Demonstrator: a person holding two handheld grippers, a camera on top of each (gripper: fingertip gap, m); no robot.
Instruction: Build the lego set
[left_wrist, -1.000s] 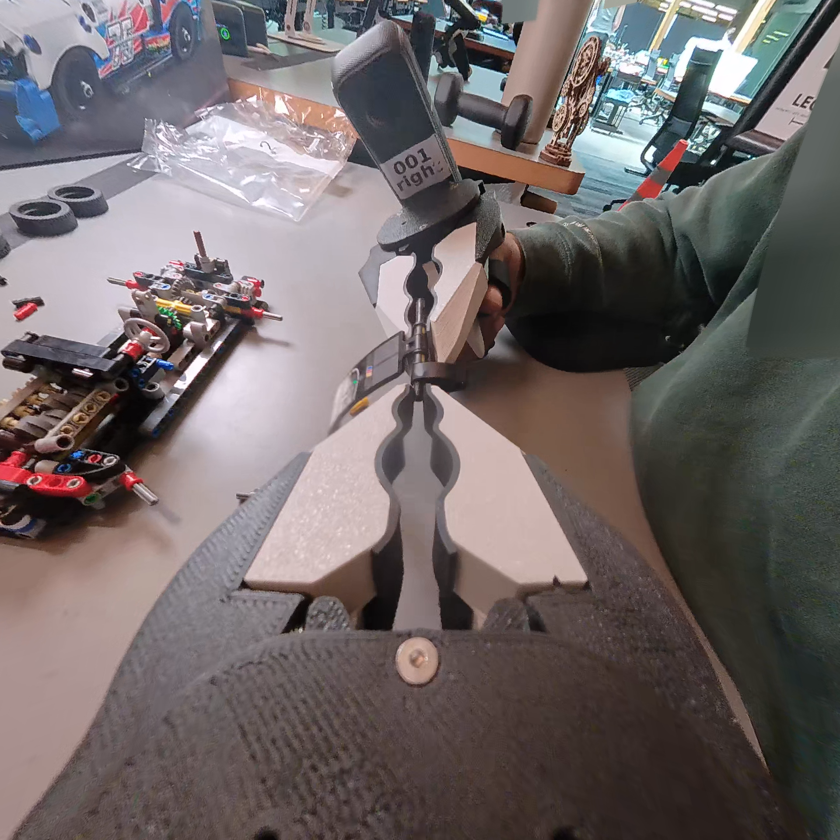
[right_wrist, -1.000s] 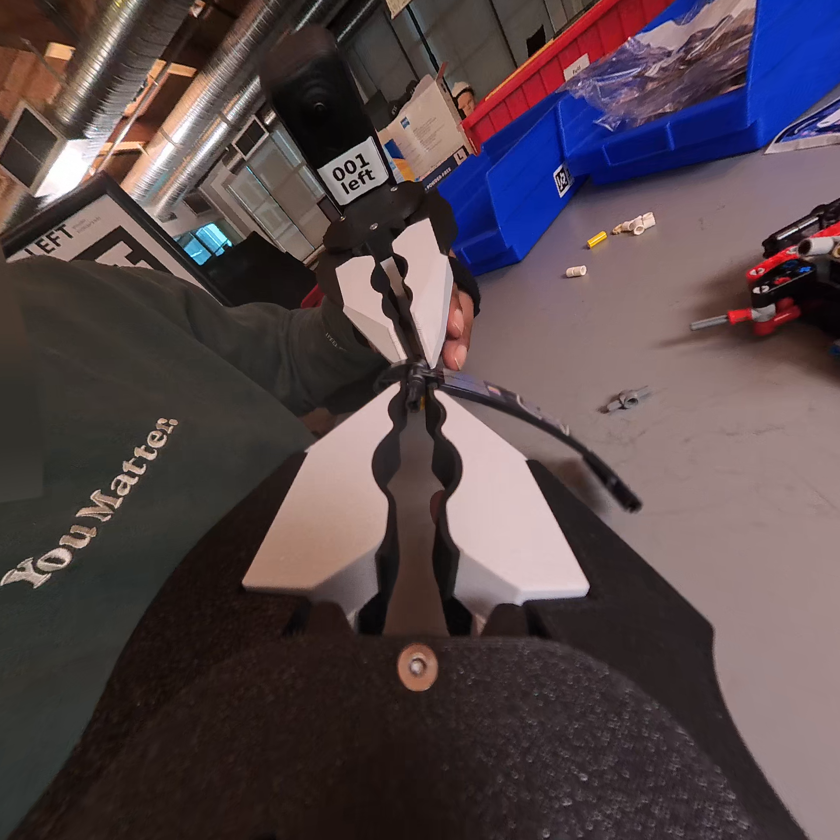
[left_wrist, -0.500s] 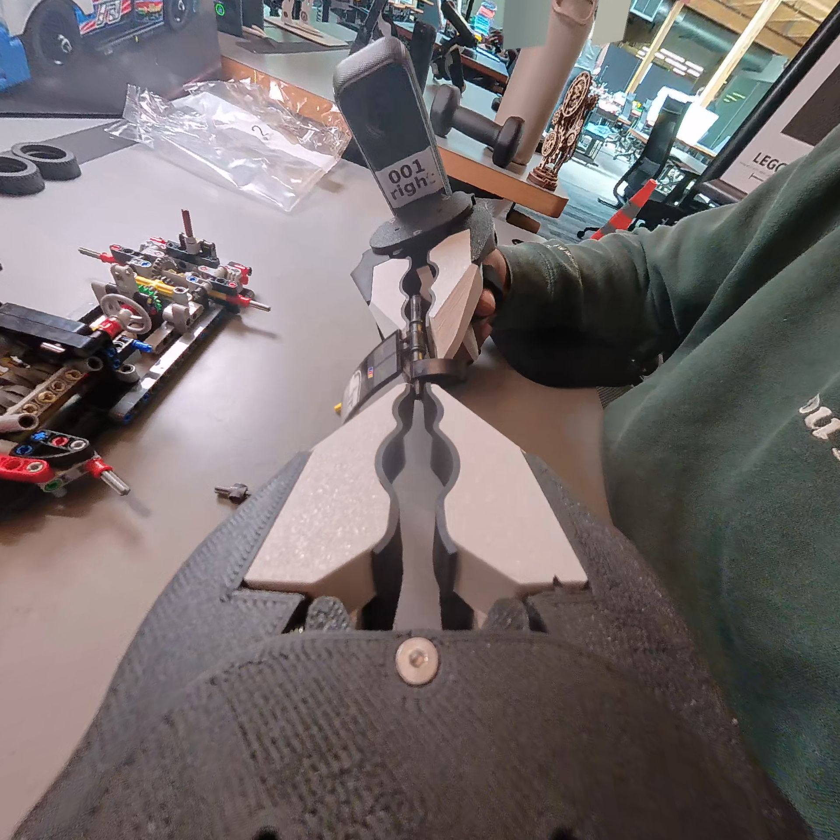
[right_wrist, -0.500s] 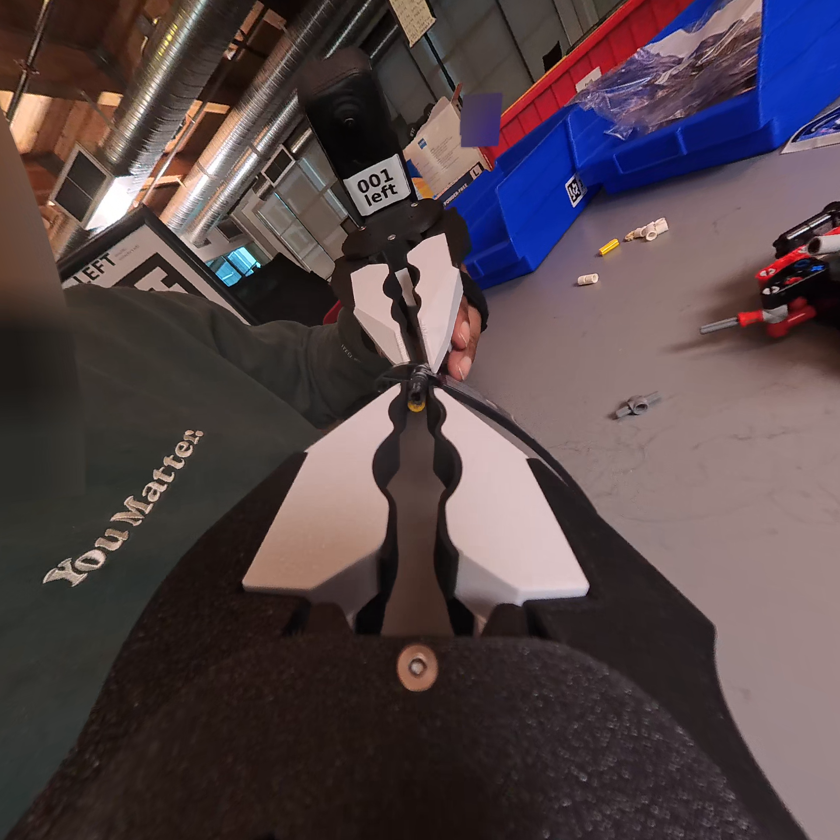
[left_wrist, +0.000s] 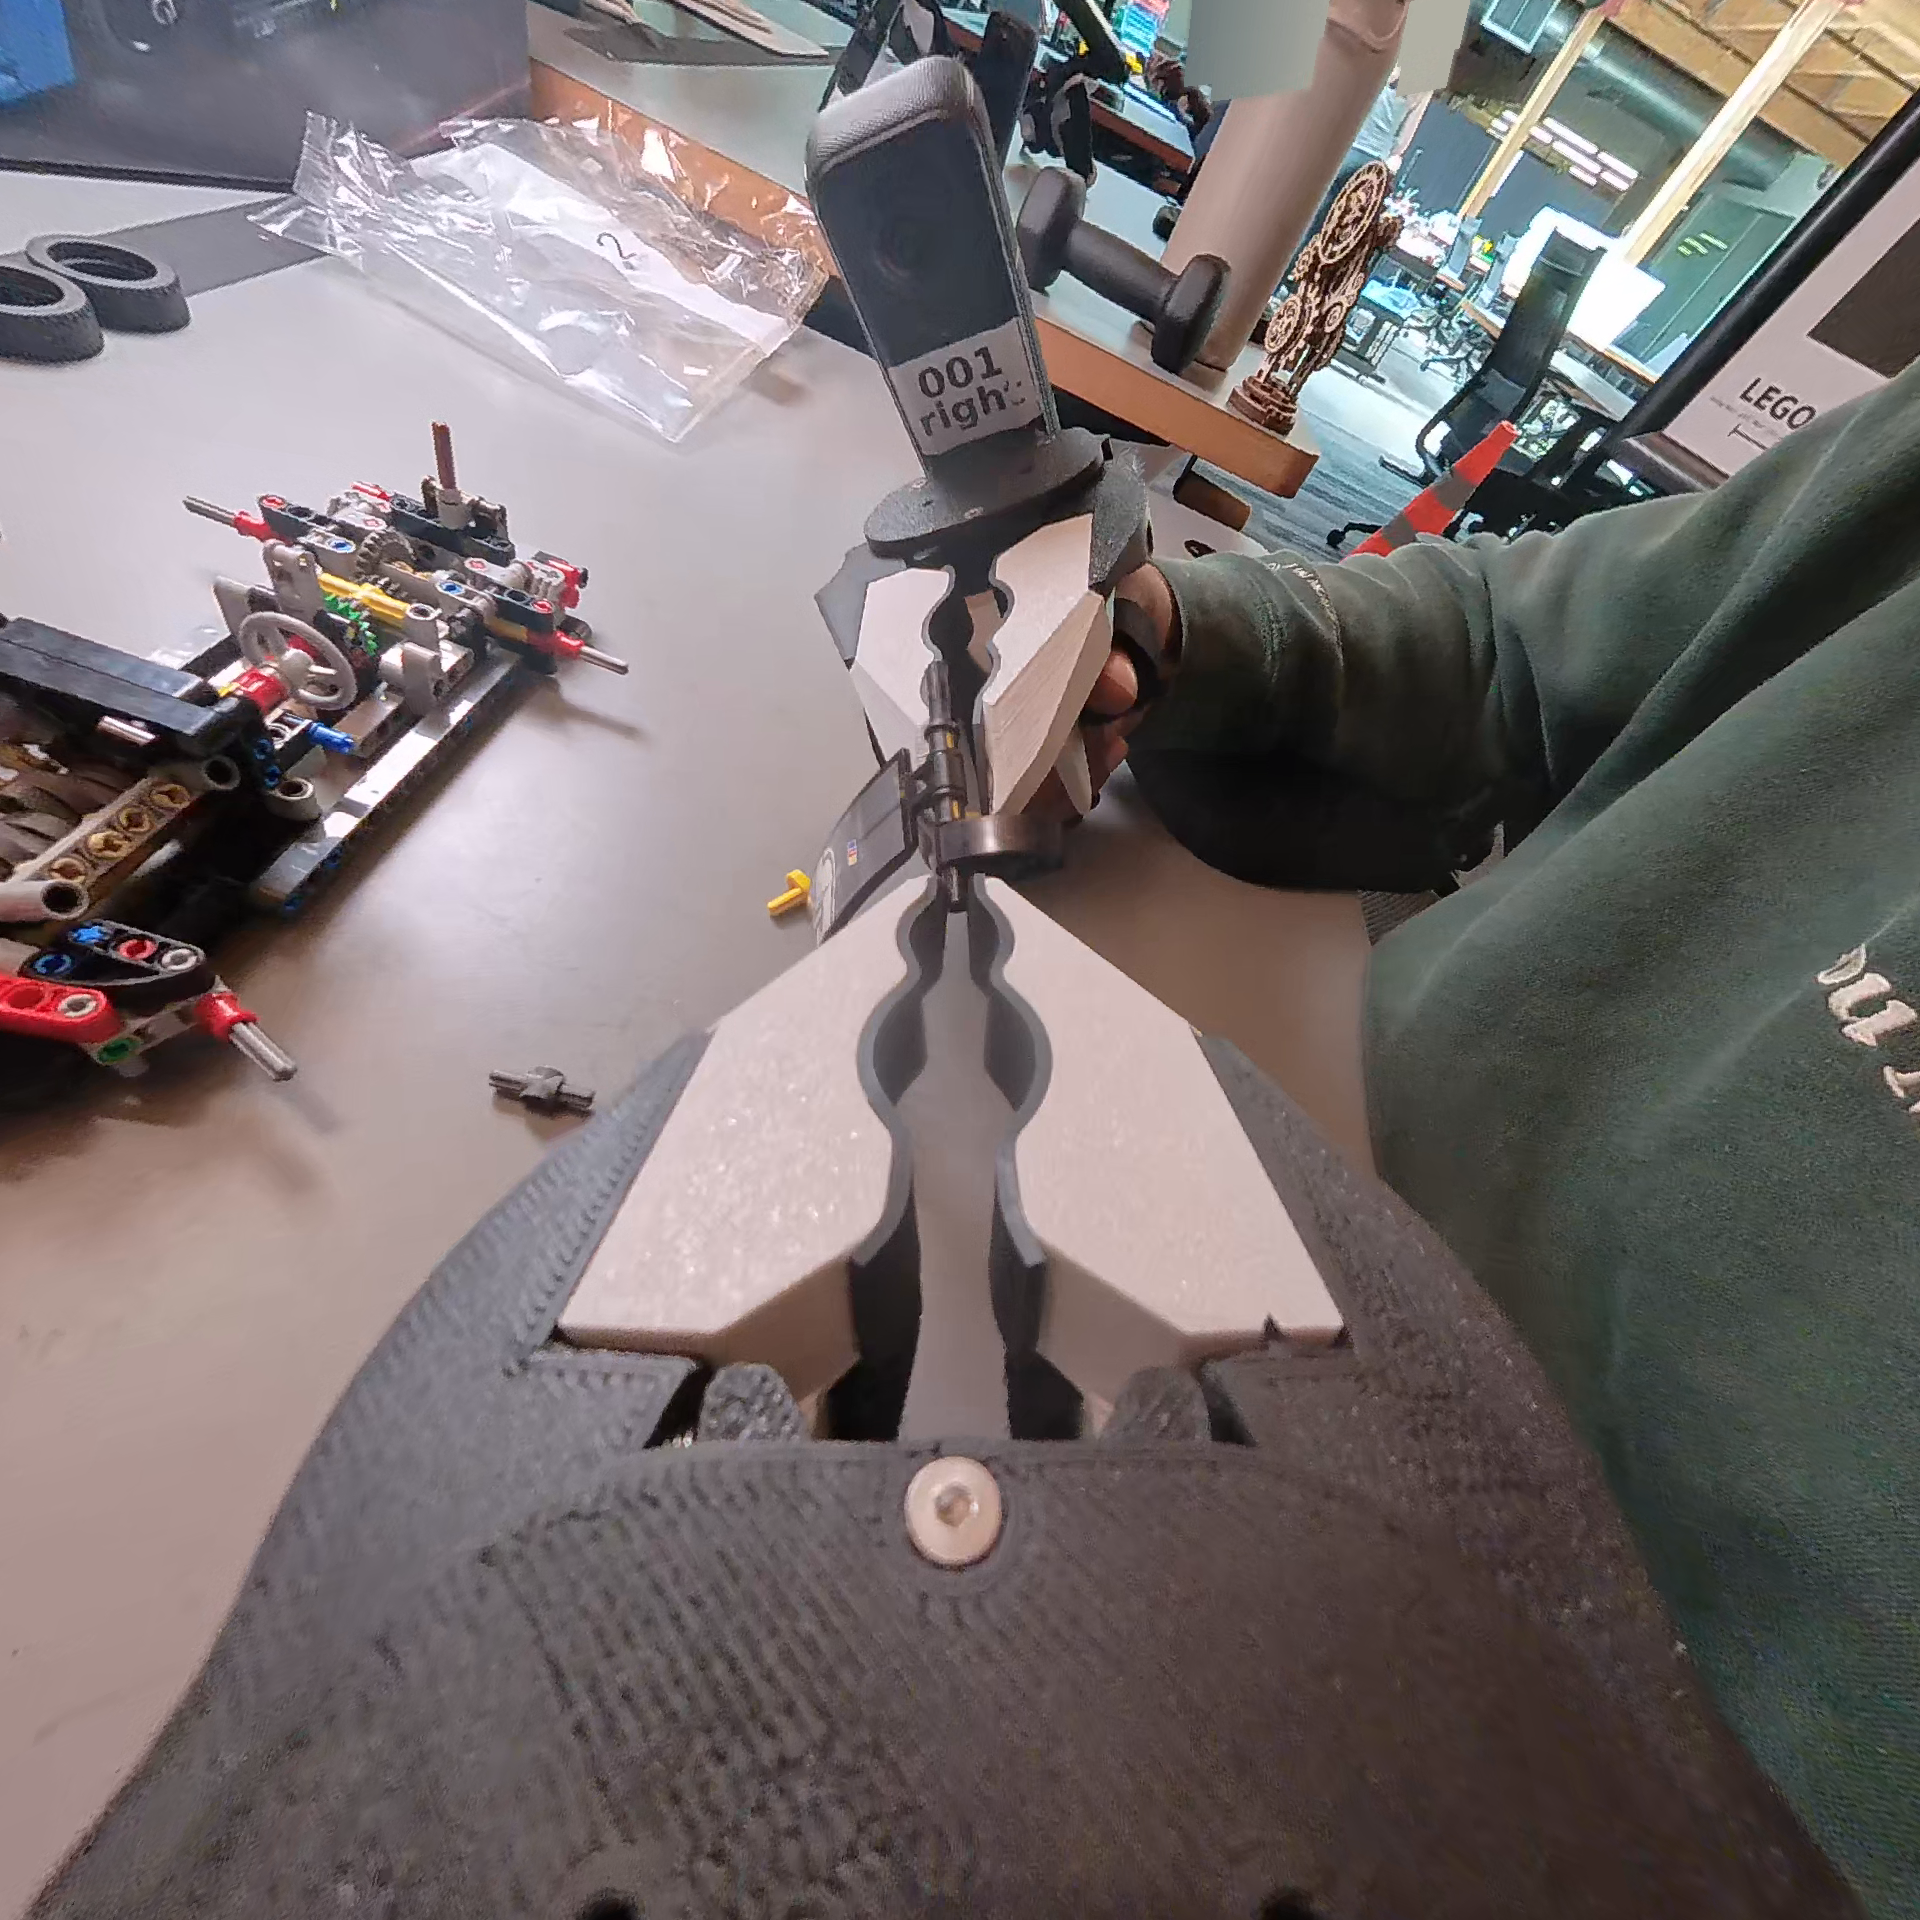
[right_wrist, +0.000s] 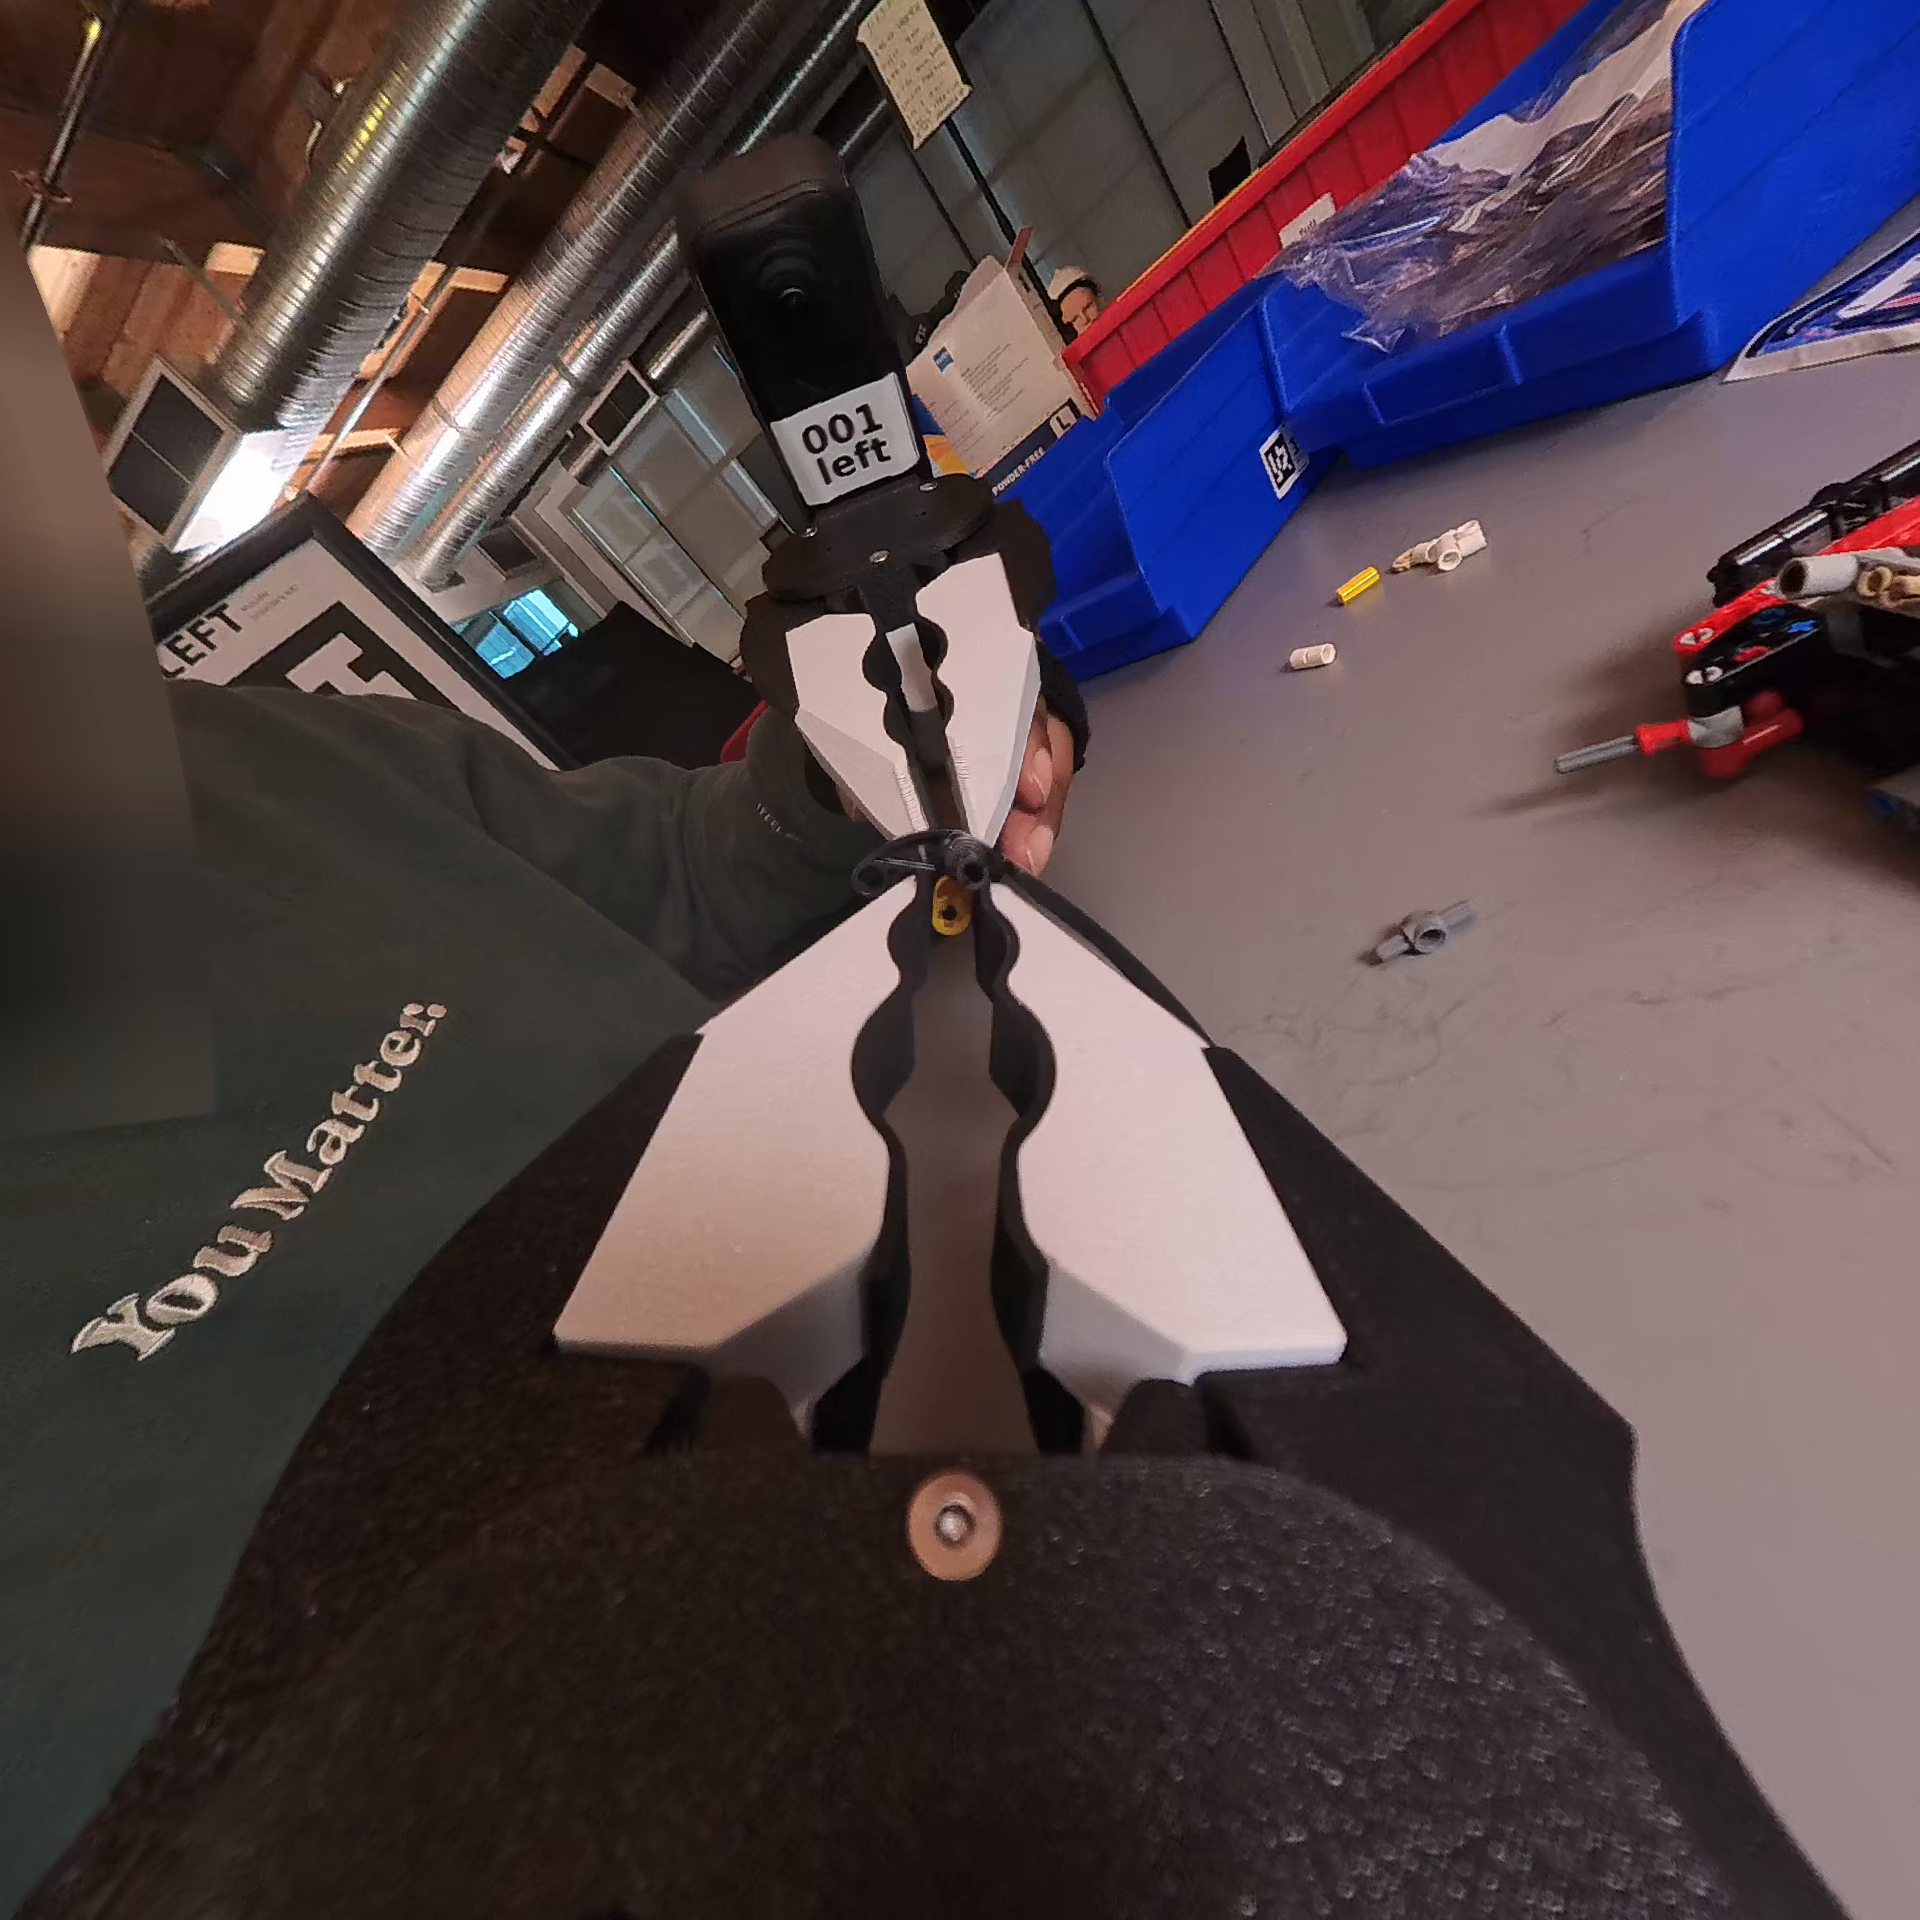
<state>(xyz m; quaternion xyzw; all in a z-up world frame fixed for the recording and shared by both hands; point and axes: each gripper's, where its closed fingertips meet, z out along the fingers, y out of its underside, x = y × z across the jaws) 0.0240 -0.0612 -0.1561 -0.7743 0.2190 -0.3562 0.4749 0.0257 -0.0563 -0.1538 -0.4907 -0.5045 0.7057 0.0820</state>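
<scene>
Grey tabletop (left_wrist: 644, 914) under everything. Beyond it, a wood-edged bench (left_wrist: 1164, 384) carrying a black dumbbell (left_wrist: 1122, 270) and a wooden gear model (left_wrist: 1320, 281). Open workshop floor behind: office chairs (left_wrist: 1507, 343), orange cone (left_wrist: 1455, 499). Overhead, silver ducts (right_wrist: 343, 197) and timber ceiling. Blue bins (right_wrist: 1455, 343) and a red one (right_wrist: 1226, 270) line the far side.

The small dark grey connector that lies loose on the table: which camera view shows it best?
The left wrist view: the small dark grey connector lies near and sharp on the table, beside the car chassis. The right wrist view shows it smaller, farther off and slightly blurred.
</scene>
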